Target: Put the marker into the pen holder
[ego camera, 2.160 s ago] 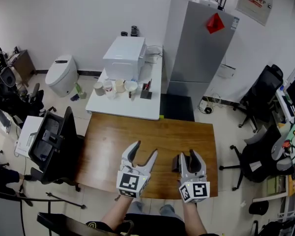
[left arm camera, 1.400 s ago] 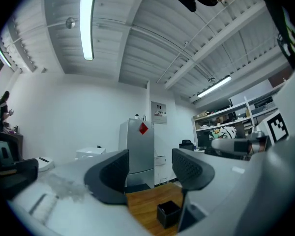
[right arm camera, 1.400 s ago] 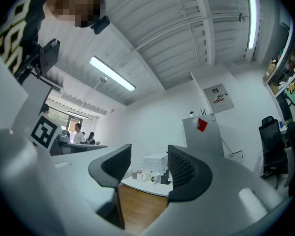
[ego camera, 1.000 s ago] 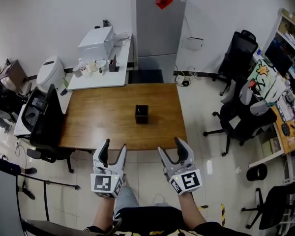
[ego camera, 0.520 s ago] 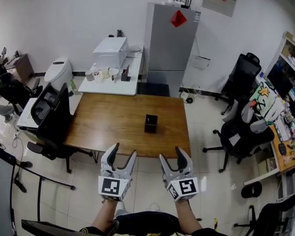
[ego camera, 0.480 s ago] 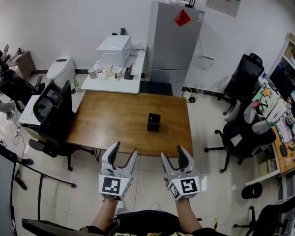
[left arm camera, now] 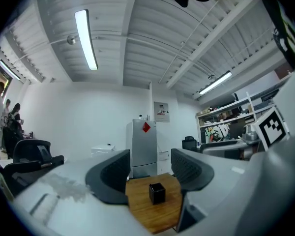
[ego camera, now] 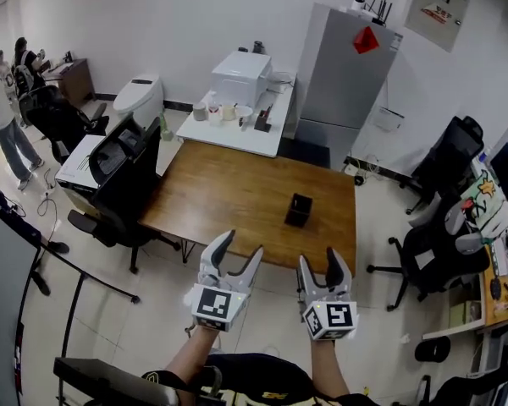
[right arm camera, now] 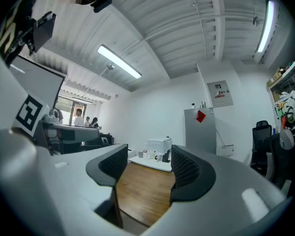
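A black square pen holder (ego camera: 298, 210) stands on the wooden table (ego camera: 229, 194), near its right end. No marker shows in any view. Both grippers hang over the floor, short of the table's near edge. My left gripper (ego camera: 240, 245) is open and holds nothing. My right gripper (ego camera: 320, 260) is open and holds nothing too. In the left gripper view the pen holder (left arm camera: 157, 192) sits on the table (left arm camera: 142, 211) straight ahead, seen through the left gripper (left arm camera: 150, 172). The right gripper view shows bare table top (right arm camera: 142, 195) past the right gripper (right arm camera: 149, 173).
A black office chair (ego camera: 121, 178) stands at the table's left end. Behind the table are a white side table (ego camera: 247, 139) with a white box (ego camera: 241, 76) and cups, and a grey fridge (ego camera: 343, 74). More chairs (ego camera: 444, 167) stand to the right. People (ego camera: 0, 112) are at far left.
The head view has swung, so the table and pen holder now sit further right and slightly tilted. Both grippers stay open and empty in front of the near edge.
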Demonstrator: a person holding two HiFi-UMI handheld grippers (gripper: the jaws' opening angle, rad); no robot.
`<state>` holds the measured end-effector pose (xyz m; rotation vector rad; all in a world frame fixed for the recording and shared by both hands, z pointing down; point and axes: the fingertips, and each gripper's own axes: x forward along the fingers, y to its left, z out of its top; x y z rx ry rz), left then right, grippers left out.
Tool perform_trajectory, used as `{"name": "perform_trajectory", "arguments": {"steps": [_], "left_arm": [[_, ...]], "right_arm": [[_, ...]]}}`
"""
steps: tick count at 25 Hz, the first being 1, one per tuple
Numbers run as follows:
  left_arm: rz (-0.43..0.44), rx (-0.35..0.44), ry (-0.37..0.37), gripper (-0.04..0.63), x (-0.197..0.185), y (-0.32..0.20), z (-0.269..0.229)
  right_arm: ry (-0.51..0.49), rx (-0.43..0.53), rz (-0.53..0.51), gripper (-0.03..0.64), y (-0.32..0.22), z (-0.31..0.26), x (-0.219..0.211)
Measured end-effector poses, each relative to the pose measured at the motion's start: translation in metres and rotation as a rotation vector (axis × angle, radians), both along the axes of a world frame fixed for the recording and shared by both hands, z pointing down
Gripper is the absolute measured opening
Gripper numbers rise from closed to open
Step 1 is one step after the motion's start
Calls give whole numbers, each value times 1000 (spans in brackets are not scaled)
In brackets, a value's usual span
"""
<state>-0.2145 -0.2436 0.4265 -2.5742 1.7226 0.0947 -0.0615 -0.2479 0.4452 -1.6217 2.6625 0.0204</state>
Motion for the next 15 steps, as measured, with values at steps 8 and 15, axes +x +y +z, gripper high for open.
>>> {"name": "perform_trajectory", "arguments": {"steps": [8,15], "left_arm": [[14,-53,-44,261,-12,-2,6],[31,-39,-18,259,-9,-1,11]], "right_arm": [[-7,3,-6,270,8,3,-11],[-19,-4,12,270,9,7,-2]]}}
